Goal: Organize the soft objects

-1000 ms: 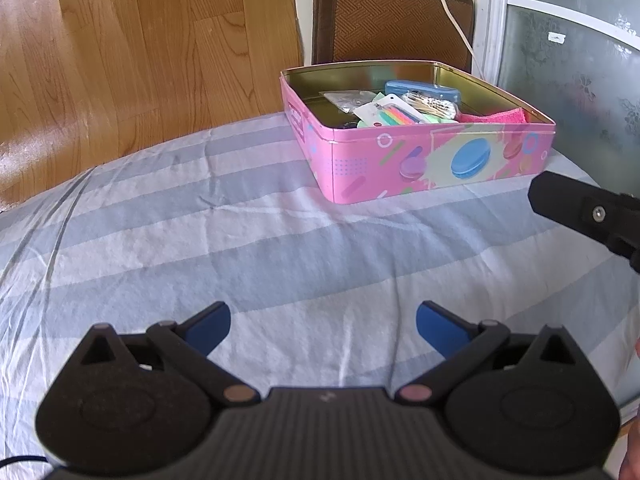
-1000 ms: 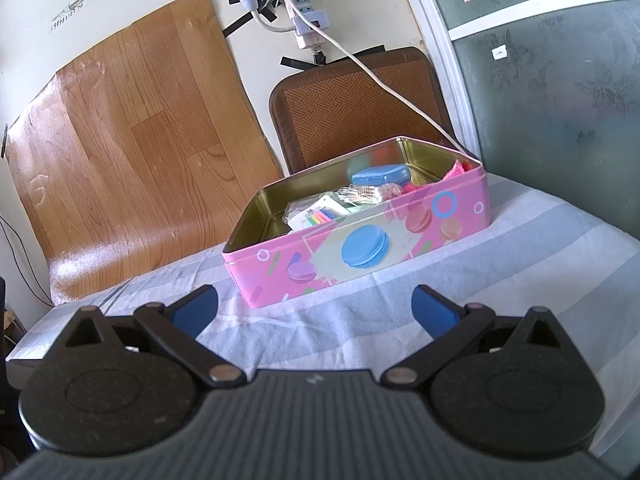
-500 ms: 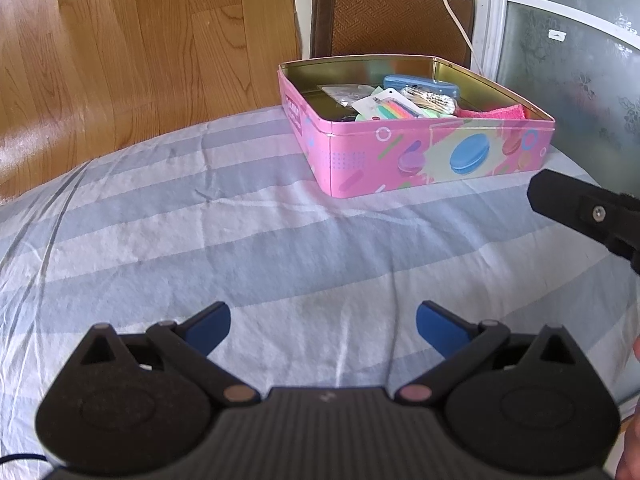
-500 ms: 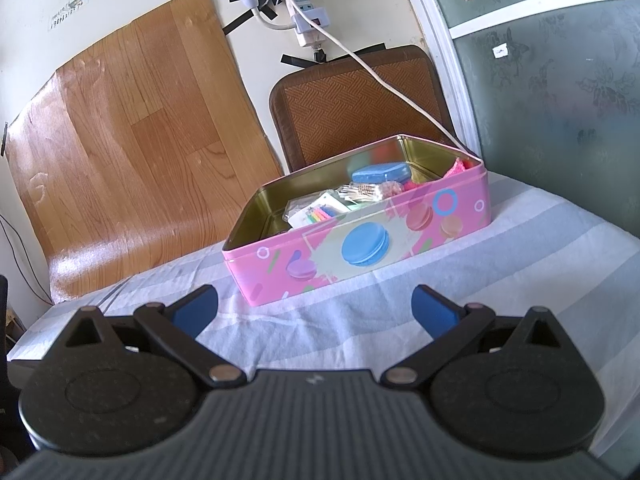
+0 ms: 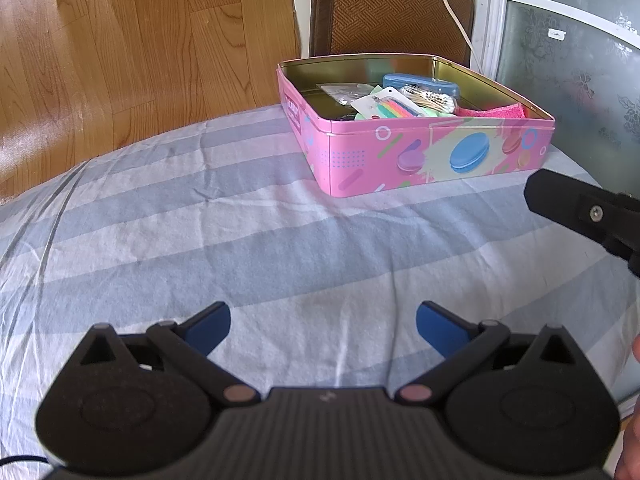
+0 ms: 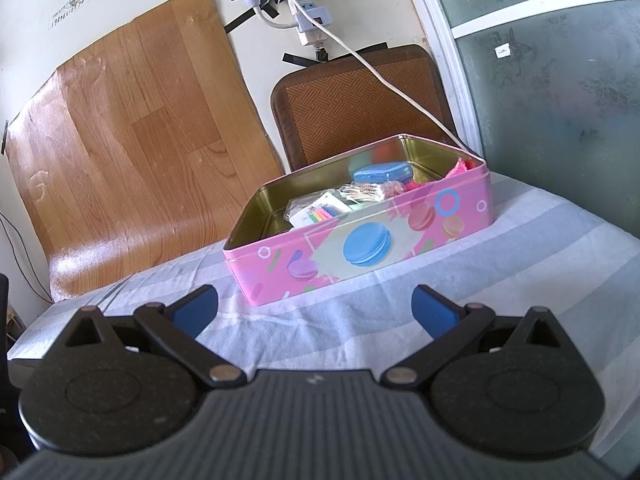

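Observation:
A pink macaron-print tin stands open on the striped sheet. Inside lie a pink cloth at its right end, a blue case, a card of coloured strips and clear bags. My left gripper hovers open over the sheet, well short of the tin, nothing between its blue pads. My right gripper is open too, low in front of the tin's long side. Its black body shows at the right edge of the left wrist view.
The blue-and-white striped sheet spreads around the tin. A brown woven chair back stands behind it, with a white cable from a wall socket strip running down to the tin's far corner. A wood-grain sheet leans on the wall at left; frosted glass at right.
The left gripper has tilted down and drifted a little, so the tin sits lower in its view. The right gripper has barely moved. Both stay open.

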`<state>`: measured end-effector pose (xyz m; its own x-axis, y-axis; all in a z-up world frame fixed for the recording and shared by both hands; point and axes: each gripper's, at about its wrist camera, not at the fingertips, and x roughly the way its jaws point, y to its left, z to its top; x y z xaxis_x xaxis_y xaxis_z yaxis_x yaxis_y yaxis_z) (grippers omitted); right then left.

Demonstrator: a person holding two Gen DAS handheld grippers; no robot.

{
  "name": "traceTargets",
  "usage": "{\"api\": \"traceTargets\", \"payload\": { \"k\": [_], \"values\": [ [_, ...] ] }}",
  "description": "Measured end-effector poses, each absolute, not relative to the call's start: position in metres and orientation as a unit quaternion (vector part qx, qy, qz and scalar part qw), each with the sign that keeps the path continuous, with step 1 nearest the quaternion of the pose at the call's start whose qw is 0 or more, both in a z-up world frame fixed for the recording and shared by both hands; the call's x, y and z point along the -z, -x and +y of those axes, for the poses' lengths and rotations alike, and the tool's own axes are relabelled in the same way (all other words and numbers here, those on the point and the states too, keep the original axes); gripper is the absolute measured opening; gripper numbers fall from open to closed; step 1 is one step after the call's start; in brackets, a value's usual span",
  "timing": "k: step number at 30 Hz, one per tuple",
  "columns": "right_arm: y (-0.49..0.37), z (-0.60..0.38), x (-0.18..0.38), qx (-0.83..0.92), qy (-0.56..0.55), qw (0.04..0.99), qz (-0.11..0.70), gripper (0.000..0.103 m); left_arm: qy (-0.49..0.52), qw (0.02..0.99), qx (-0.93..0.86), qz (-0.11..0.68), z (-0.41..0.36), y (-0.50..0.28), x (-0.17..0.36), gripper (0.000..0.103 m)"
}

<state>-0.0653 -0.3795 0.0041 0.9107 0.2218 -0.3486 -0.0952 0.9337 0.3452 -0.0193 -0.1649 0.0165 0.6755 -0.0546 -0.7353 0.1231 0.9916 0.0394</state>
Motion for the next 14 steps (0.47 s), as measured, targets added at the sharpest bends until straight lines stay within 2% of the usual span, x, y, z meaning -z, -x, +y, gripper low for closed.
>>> {"api": "traceTargets", "payload": {
  "k": [14],
  "values": [
    [0.0625, -0.378, -0.002, -0.082, -0.161, 0.963, 0.199, 0.103, -0.042, 0.915, 0.06, 0.398, -0.1622, 0.0163, -0.0165, 0.103]
  ]
}}
